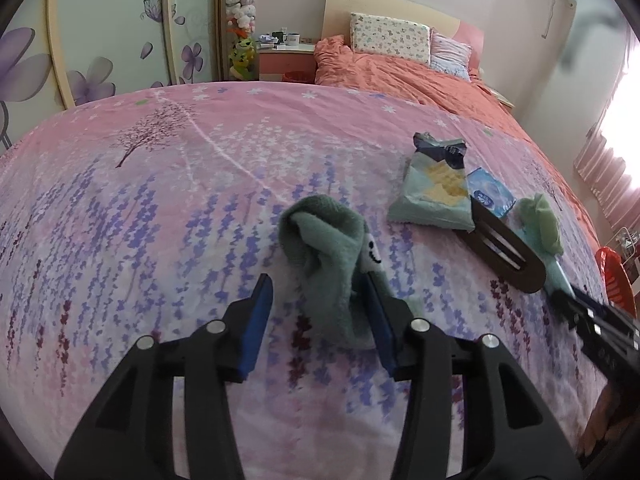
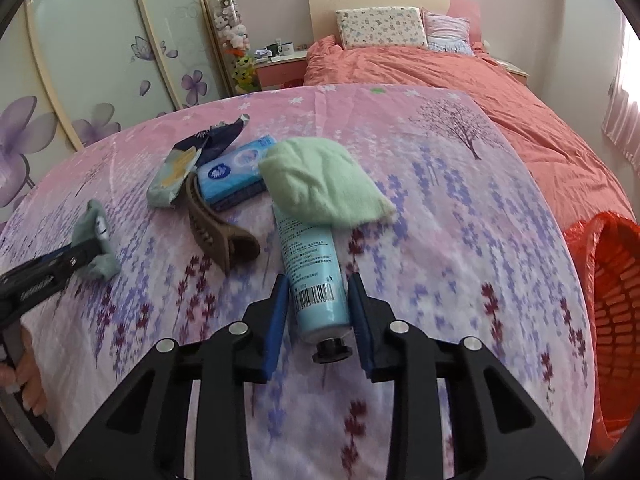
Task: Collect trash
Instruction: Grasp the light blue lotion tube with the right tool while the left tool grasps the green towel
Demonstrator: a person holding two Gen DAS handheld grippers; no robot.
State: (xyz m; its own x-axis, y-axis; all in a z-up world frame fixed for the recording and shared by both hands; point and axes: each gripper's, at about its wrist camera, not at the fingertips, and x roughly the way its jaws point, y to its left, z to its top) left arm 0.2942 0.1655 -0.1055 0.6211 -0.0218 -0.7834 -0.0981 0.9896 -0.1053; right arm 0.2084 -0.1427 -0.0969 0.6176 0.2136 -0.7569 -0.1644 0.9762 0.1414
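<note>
A grey-green sock [image 1: 324, 248] lies crumpled on the pink flowered bedspread [image 1: 160, 208]. My left gripper [image 1: 317, 276] stands open around it: the right finger touches the sock and the left finger stands apart. In the right wrist view a light blue tube [image 2: 310, 264] lies cap towards me, with my right gripper [image 2: 318, 278] shut on it, pads against both its sides near the barcode. A torn snack bag [image 2: 176, 172], a blue tissue pack [image 2: 236, 168] and a brown hair clip [image 2: 216, 220] lie left of the tube. A pale green cloth [image 2: 324, 180] covers the tube's far end.
A red mesh basket [image 2: 612, 280] with a red bag liner stands off the bed's right edge. Beyond the bedspread lies an orange duvet [image 2: 440, 76] with pillows. A nightstand [image 1: 286, 56] and flowered wardrobe doors [image 1: 104, 40] stand at the back left.
</note>
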